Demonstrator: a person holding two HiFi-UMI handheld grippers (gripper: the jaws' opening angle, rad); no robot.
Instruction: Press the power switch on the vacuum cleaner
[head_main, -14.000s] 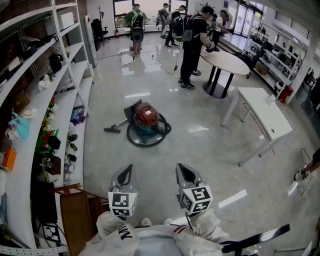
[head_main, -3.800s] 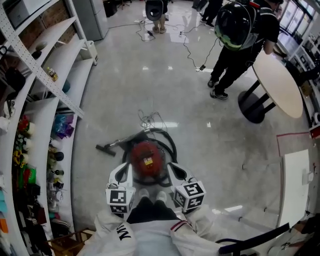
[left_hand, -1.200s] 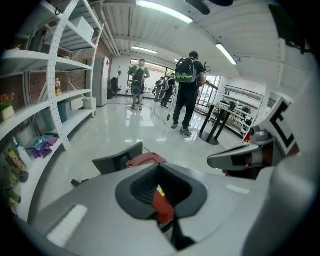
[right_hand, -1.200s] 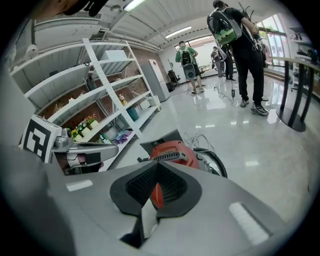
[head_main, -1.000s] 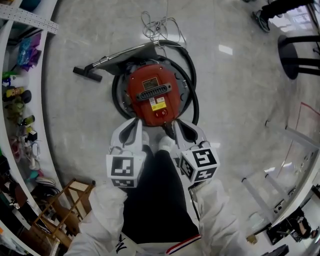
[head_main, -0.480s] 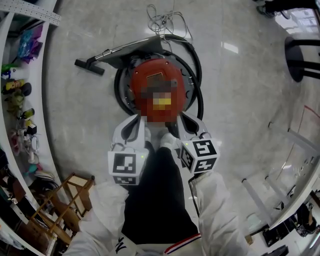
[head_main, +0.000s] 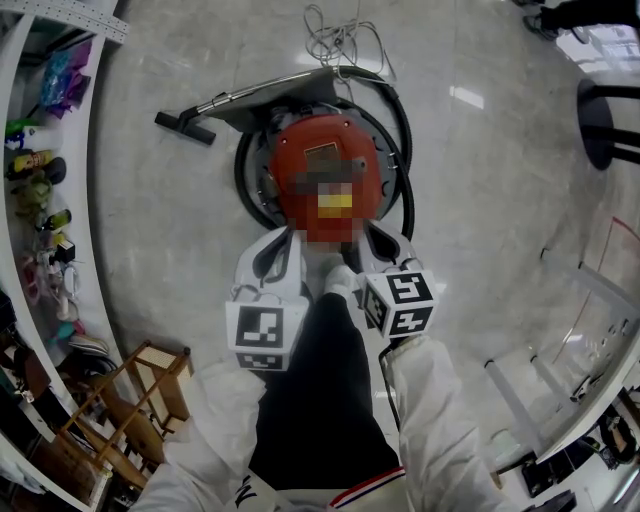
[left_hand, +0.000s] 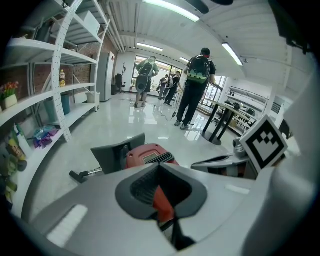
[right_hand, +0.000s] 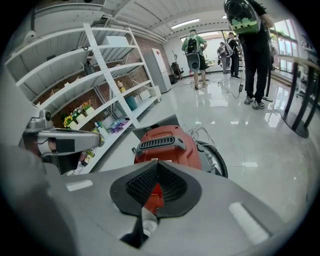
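Since a second ago, the left gripper (head_main: 279, 240) and right gripper (head_main: 374, 240), both closed on nothing, have edged up to the vacuum cleaner (head_main: 325, 160) on the floor (head_main: 480, 180). A tip could skid off its dome and miss the switch.

Head view stares straight down from high above the vacuum cleaner (head_main: 325, 140). Left gripper view sits low and close behind the vacuum cleaner, facing over it across the floor (left_hand: 125, 125). Right gripper view, just alongside, looks the same way. All three share its red top.
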